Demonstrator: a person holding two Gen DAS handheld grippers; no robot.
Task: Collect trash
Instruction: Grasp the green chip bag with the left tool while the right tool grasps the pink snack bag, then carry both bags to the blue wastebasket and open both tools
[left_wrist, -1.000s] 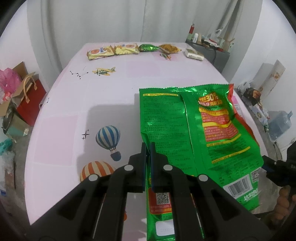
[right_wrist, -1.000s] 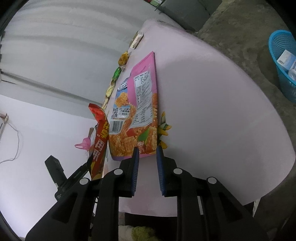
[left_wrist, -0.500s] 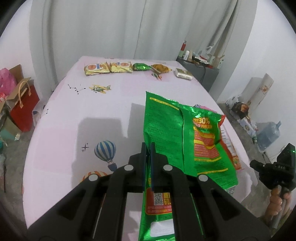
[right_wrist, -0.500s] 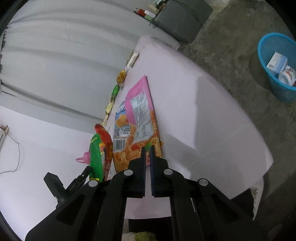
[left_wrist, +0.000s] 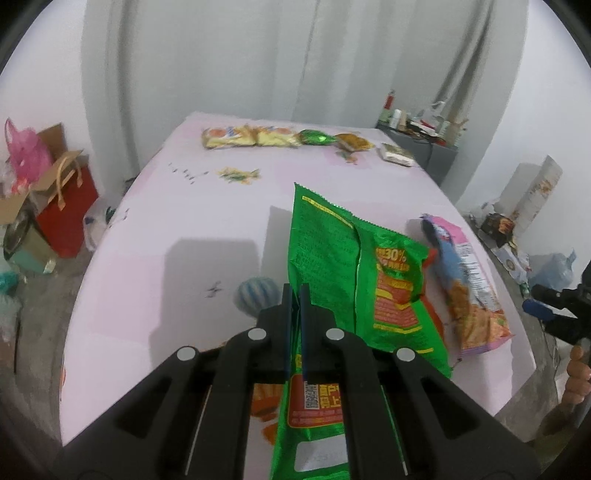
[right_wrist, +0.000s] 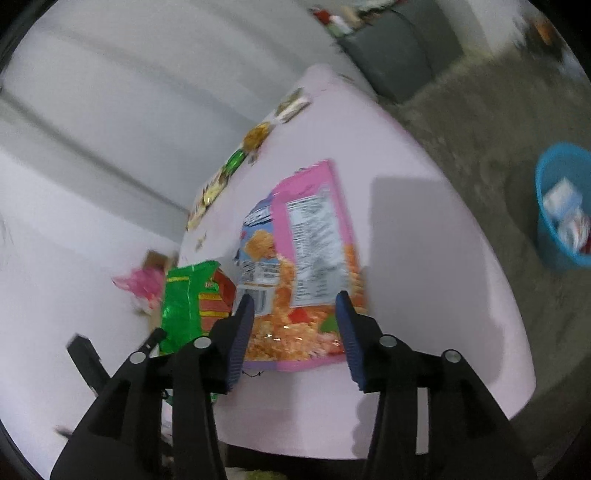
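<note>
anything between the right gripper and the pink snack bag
Nothing visible does. The right gripper is open, fingers spread on either side of the pink snack bag's near end, with bare table around it. The green bag, clamped in the left gripper, hangs off to the side.

Left gripper fingers pinched nearly together, clamping the green bag. Right gripper fingers spread wide, nothing held.
</note>
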